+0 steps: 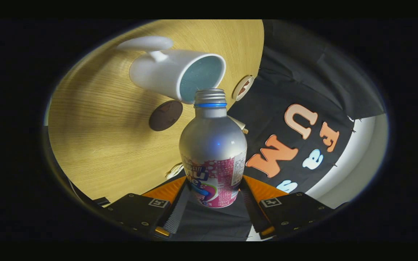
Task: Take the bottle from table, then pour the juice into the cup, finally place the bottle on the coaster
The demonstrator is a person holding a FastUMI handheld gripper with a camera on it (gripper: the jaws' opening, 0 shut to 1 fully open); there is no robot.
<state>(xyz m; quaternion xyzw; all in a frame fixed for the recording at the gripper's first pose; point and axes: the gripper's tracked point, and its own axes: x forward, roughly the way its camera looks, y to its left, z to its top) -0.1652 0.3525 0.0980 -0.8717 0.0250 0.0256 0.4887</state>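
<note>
Wood-grain tabletop is being viewed at a steep tilt. A silver aluminium bottle with a pink label is being clamped at its lower body by both fingers of the gripper. Its uncapped threaded mouth is being held just beside the rim of a white mug; the mug's pale blue interior is being shown, contents indiscernible. A dark round coaster is being seen near the mug.

The gripper pressed 2 ribbed fingers against the silver metal bottle with a pink label. On either side of that bottle sat 2 black angular blocks, each bearing 1 square black-and-white marker and several small round screws.
</note>
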